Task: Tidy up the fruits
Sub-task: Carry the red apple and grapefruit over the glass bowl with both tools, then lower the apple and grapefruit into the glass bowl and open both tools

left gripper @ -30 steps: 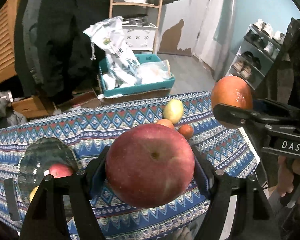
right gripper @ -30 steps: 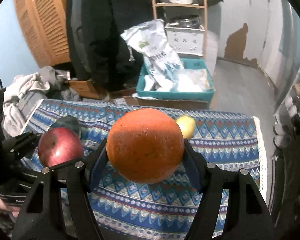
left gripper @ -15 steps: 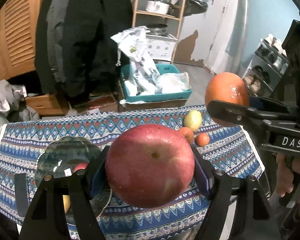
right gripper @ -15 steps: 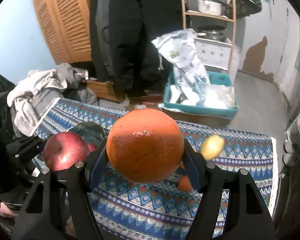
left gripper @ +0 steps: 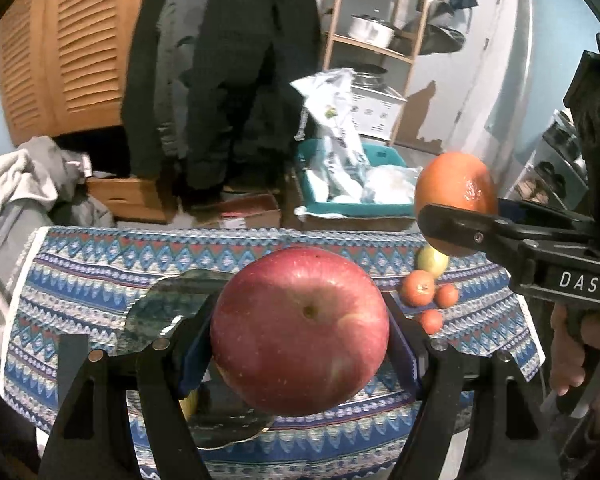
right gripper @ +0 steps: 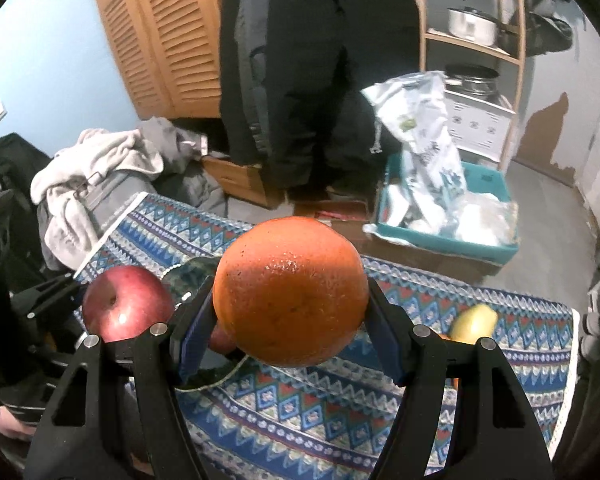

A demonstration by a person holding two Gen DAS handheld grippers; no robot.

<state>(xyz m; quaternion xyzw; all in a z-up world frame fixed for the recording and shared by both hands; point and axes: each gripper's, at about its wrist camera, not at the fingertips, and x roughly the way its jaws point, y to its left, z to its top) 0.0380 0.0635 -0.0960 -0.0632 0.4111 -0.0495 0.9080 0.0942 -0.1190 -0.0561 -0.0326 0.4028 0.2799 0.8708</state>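
Apple clamped in my left gripper hangs over the glass bowl; my right gripper, pinching the orange, is farther off.

There were two grippers, two red apples, the large one clamped and another in the one glass bowl, one big orange, three small orange fruits, and one yellow-green fruit.
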